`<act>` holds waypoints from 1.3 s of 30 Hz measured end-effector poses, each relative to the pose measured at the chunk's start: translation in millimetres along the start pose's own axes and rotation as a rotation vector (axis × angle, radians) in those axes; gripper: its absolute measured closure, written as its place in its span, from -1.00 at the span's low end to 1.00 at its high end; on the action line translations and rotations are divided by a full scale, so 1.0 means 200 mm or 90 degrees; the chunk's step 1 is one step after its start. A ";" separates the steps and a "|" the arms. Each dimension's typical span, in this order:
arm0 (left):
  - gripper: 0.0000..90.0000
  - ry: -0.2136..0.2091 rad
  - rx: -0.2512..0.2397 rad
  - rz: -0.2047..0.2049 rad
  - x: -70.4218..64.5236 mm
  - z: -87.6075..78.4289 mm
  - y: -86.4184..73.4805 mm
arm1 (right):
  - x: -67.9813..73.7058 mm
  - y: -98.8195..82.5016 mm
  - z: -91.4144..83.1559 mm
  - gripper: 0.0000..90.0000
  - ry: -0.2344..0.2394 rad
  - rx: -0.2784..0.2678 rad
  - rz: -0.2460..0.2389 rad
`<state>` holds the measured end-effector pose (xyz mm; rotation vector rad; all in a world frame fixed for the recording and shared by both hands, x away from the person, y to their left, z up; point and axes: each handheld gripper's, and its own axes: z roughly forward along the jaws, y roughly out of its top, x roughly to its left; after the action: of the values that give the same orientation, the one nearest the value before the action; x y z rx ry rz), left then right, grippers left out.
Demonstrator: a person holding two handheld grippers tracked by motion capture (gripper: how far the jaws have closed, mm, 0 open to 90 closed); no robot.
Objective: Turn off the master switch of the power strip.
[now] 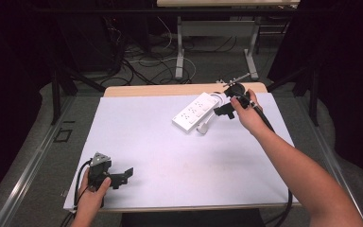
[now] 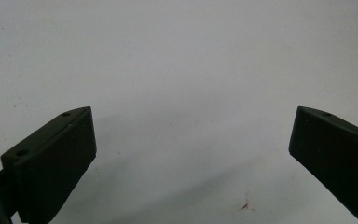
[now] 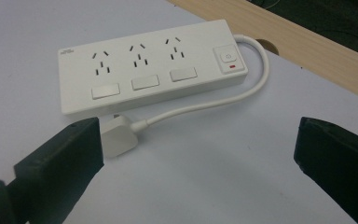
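Observation:
A white power strip [image 1: 194, 111] lies at the far right of the white table; in the right gripper view the power strip [image 3: 154, 65] has three socket sets and a switch. Its white cord [image 3: 223, 100] loops back to a white plug [image 3: 119, 136] lying beside the strip. My right gripper [image 1: 223, 111] hovers just right of the strip, open, jaws wide apart with nothing between them [image 3: 196, 158]. My left gripper [image 1: 123, 176] rests near the table's front left corner, open and empty above bare table surface [image 2: 191, 140].
The white table [image 1: 170, 156] has a bare wooden strip [image 1: 160, 90] along its far edge, with a cable hole near the strip's switch end. Behind it stand a desk frame [image 1: 179, 61] and floor cables. A small brown mark [image 2: 245, 204] is on the table by the left gripper.

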<state>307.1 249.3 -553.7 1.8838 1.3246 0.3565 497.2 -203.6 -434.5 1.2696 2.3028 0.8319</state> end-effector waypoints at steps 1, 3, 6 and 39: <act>-0.98 0.000 0.000 0.000 0.00 0.00 0.00 | 0.01 -0.01 -0.01 -0.98 0.002 -0.006 0.004; -0.98 0.002 -0.010 -0.002 0.00 0.00 0.00 | 0.01 -0.05 -0.04 -0.98 0.003 -0.009 0.010; -0.98 0.004 -0.018 -0.006 0.01 -0.01 -0.01 | 0.01 -0.11 -0.08 -0.98 -0.001 -0.009 0.008; -0.98 0.016 -0.025 -0.009 0.00 -0.02 -0.01 | 0.04 -0.90 -0.34 -0.98 0.010 -0.098 0.060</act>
<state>303.3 251.2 -553.4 1.8418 1.3378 0.3964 340.7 -293.2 -502.3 1.3162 2.1580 1.0319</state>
